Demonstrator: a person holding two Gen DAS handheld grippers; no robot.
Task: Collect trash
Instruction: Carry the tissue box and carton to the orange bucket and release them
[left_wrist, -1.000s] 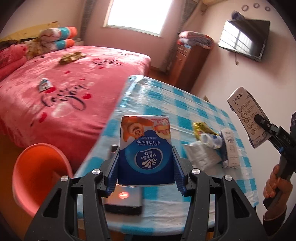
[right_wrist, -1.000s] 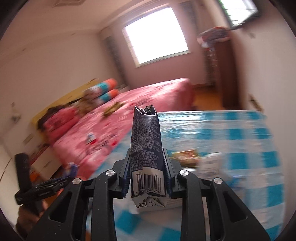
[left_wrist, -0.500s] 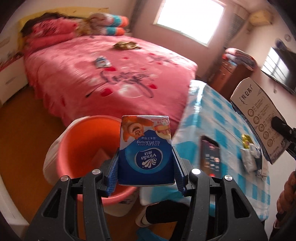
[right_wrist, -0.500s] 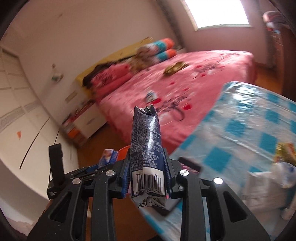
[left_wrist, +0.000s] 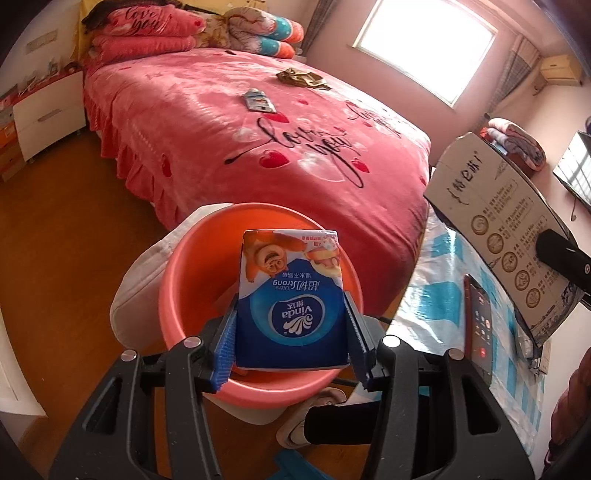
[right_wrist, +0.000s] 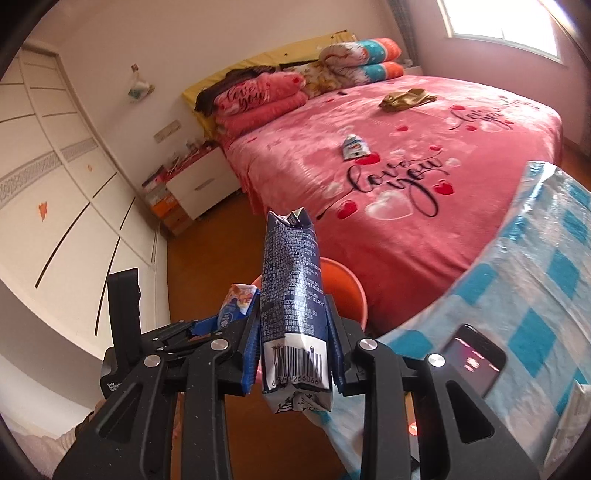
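Both tongs had stuff clamped tight: the left gripper (left_wrist: 291, 334) squeezed a blue tissue pack (left_wrist: 291, 299) right over the orange bucket (left_wrist: 192, 280) at frame center, and the right gripper (right_wrist: 293, 354) pinched a dark carton (right_wrist: 291, 291) above that bucket's rim.

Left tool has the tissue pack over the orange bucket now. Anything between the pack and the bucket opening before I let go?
Nothing visible blocks it. The tissue pack, clamped in the left tool, hangs over the open mouth of the orange bucket. The carton in the right tool is off to the side, not under the pack.
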